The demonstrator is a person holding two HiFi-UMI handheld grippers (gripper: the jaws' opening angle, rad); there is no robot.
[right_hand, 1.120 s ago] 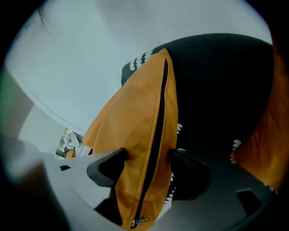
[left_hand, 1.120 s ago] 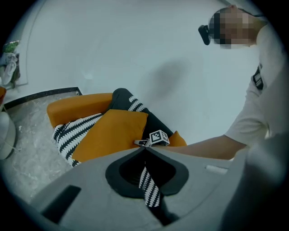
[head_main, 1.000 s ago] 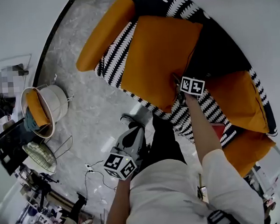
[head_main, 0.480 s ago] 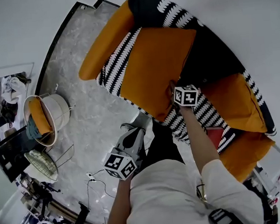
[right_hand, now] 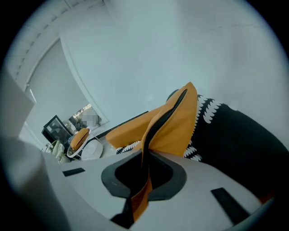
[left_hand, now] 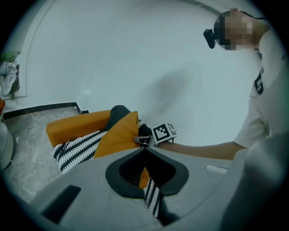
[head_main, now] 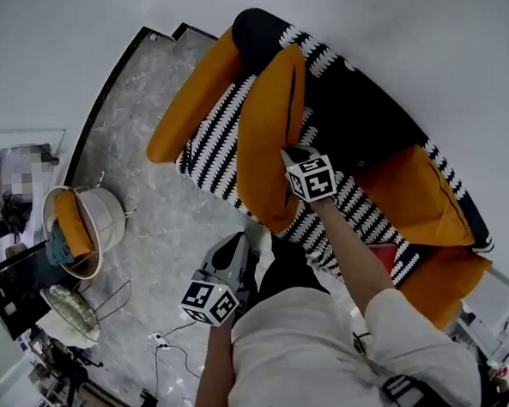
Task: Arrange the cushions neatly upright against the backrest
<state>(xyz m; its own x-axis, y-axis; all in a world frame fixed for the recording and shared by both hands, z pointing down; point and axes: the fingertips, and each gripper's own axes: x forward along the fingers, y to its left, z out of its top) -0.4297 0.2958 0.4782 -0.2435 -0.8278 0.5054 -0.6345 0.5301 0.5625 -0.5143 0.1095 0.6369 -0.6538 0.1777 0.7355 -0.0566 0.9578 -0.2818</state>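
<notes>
Right gripper (right_hand: 145,158), jaws just closing, pinches the edge of the upended orange cushion (head_main: 265,129). Left gripper (left_hand: 145,151) pressed together, empty.

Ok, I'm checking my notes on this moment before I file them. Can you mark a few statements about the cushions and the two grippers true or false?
1. The right gripper grips the edge of an orange cushion. True; its jaws have just been closing, with the cushion's edge between them.
2. The left gripper holds the same cushion. False: its jaws are together on nothing, away from the sofa.
3. The gripped cushion lies flat on the seat. False: it stands up on edge.
4. A second cushion lies on the sofa, to the right in the head view. True.
</notes>
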